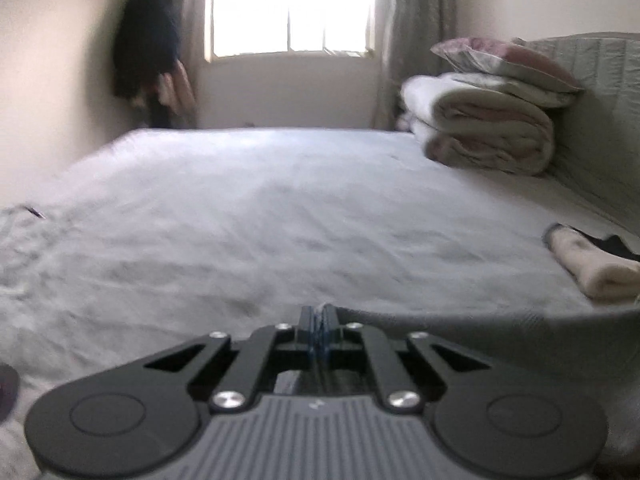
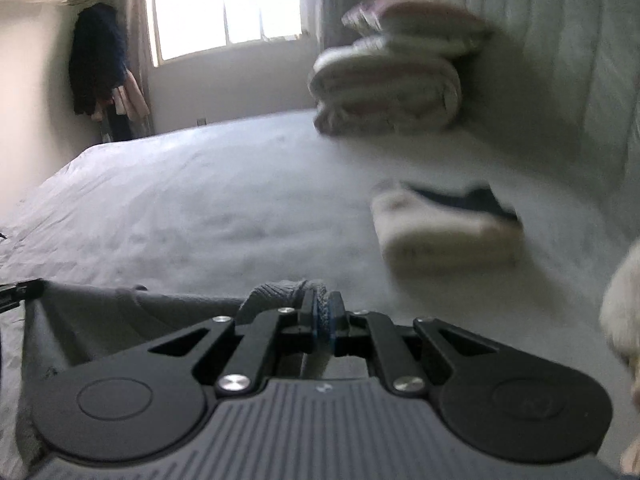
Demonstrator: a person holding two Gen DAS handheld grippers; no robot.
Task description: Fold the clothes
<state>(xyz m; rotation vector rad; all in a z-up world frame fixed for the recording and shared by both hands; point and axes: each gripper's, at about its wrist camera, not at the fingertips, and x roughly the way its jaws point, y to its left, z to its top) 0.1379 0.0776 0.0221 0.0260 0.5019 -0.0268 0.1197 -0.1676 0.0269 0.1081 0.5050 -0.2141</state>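
Observation:
A grey garment (image 1: 500, 336) hangs stretched between both grippers just above the white bed sheet (image 1: 260, 208). My left gripper (image 1: 320, 314) is shut on its upper edge, and the cloth trails off to the right. In the right wrist view my right gripper (image 2: 322, 308) is shut on a bunched edge of the same grey garment (image 2: 120, 316), which spreads leftward to the left gripper's tip (image 2: 20, 290). Folded cream and dark clothes (image 2: 444, 224) lie on the bed ahead to the right, also seen as a cream folded piece (image 1: 596, 268).
A stack of folded blankets and a pillow (image 1: 492, 108) sits at the bed's far right against a quilted grey headboard (image 1: 600, 92). Dark clothes (image 1: 146, 44) hang in the far left corner beside a bright window (image 1: 292, 4). A pale blurred object (image 2: 624, 308) shows at the right edge.

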